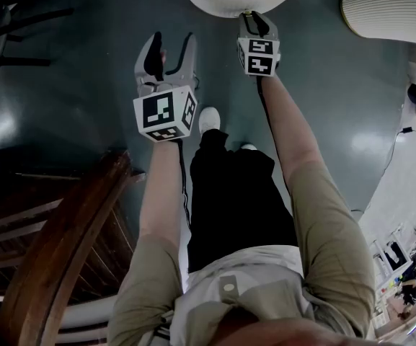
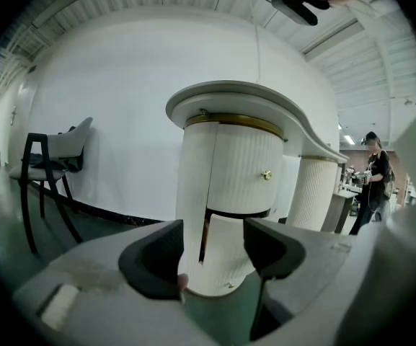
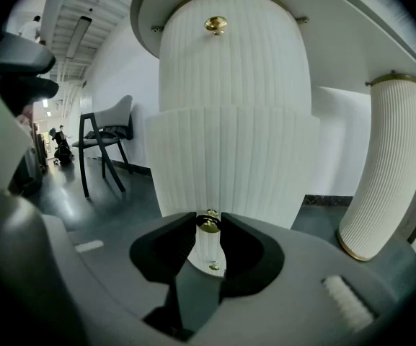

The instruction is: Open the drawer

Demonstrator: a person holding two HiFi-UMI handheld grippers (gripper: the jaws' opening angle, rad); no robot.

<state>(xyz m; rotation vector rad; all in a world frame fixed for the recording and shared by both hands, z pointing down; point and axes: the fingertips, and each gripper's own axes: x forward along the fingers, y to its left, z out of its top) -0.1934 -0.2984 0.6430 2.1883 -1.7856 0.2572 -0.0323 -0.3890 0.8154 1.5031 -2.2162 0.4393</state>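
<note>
The right gripper [image 3: 208, 229] is clamped on the small round brass knob [image 3: 208, 223], with a pad pressing on each side of it. That knob sits on the white ribbed curved-front drawer [image 3: 229, 164], the middle section of the tall white fluted cabinet column [image 3: 229, 71] under a white tabletop [image 3: 366, 34], straight ahead of the person. The drawer front looks wider than the section above and juts toward the camera, so it stands out of the column. Seen head-on, there's no telling how far. A second brass knob [image 3: 215, 24] shines on the top section. The left gripper [image 2: 213, 247] hangs back, jaws apart and nothing in them, only the cabinet showing beyond. In the head view the cabinet is cut off at the top edge, and the right gripper's body covers knob and drawer. The cabinet's foot is lost behind the gripper body.
</note>
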